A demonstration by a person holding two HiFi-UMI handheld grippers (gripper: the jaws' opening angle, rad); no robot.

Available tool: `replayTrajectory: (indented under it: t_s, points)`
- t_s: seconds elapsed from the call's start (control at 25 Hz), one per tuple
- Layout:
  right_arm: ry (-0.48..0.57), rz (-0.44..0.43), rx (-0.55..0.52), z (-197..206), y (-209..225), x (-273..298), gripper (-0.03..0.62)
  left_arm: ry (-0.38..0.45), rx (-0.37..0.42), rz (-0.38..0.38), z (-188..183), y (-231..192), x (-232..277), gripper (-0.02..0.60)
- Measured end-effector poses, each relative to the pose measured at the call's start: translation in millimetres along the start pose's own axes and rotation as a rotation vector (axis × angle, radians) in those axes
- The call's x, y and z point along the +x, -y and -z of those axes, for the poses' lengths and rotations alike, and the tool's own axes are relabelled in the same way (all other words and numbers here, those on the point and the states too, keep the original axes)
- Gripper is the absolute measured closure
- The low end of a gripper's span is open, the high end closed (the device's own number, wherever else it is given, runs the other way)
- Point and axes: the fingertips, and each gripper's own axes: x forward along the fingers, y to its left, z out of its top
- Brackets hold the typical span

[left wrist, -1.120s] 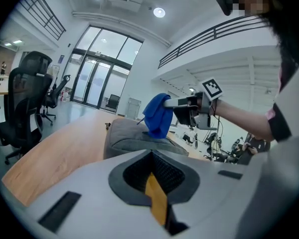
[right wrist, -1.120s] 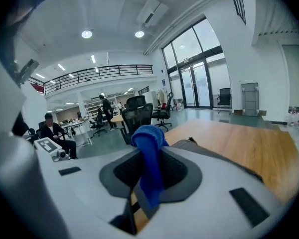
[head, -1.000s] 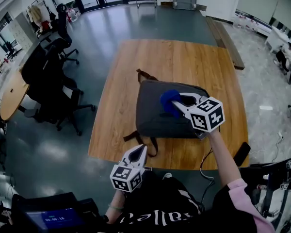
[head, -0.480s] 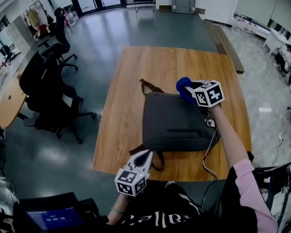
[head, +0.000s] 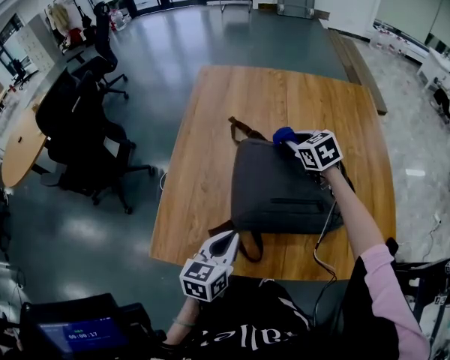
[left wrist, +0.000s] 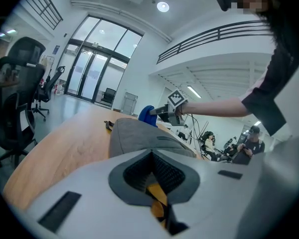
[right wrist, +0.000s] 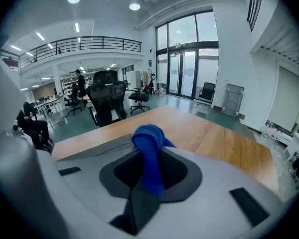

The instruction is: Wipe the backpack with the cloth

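A dark grey backpack [head: 281, 190] lies flat on the wooden table [head: 210, 178], brown straps at its far and near ends. My right gripper [head: 289, 140] is shut on a blue cloth [head: 283, 135] over the backpack's far right corner. In the right gripper view the blue cloth [right wrist: 149, 153] sticks out from between the closed jaws. My left gripper [head: 223, 242] is shut and empty, off the table's near edge by the backpack's near strap. In the left gripper view, the backpack [left wrist: 139, 136] lies ahead with the cloth [left wrist: 145, 116] beyond it.
Black office chairs [head: 86, 137] stand on the floor to the table's left. A round wooden table [head: 19, 145] is at far left. A cable [head: 324, 231] hangs near the backpack's right side. Bare tabletop [head: 285, 96] stretches beyond the backpack.
My right gripper has carried the blue cloth from the middle of the backpack up to its far right corner. The left gripper has hardly moved.
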Motion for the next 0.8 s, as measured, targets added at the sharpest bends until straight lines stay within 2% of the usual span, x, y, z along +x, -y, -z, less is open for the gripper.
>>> replayTrajectory:
  t_s: [0.2,0.44,0.8]
  points:
    - [0.02,-0.066,0.032,21.0,-38.1,-23.5,0.528,0.008,-0.006,-0.008,-0.9,-3.6,-3.9,0.583]
    - [0.102,-0.115,0.104,45.5,-81.7,-63.3,0.528,0.01,-0.001,0.01,1.6,5.5,-3.7,0.583]
    - [0.149,-0.183,0.131,86.8,-160.2,-118.4,0.528,-0.002,0.016,0.045,9.3,24.8,-6.8,0.583]
